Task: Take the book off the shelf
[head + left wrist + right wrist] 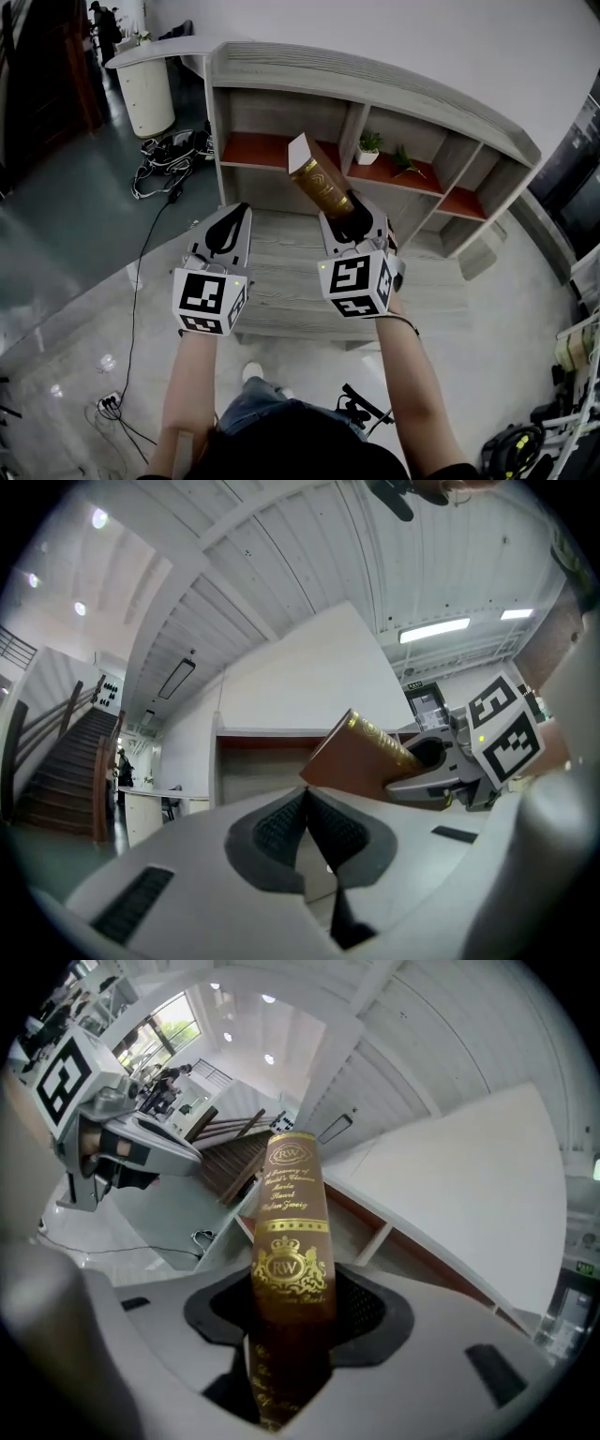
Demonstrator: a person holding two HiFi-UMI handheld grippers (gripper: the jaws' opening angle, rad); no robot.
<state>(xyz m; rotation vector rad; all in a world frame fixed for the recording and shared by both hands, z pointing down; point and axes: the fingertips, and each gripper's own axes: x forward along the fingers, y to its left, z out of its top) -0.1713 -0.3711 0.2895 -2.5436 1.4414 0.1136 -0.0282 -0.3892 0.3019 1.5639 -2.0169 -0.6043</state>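
A brown book (319, 183) with gold lettering on its spine (289, 1241) sticks up out of my right gripper (349, 225), which is shut on its lower part. The book is clear of the grey wooden shelf (375, 98) and tilts up and to the left in front of it. My left gripper (225, 232) hangs beside it at the same height, shut and with nothing in it; its dark pads (281, 832) meet. From the left gripper view the book (361, 761) and the right gripper (459, 757) show at the right.
The shelf has red-floored compartments (267, 150); two small potted plants (369, 147) stand in the middle ones. A white round counter (145, 84) stands far left, with cables (169, 155) on the floor beside it. A power strip (110, 403) lies at the lower left.
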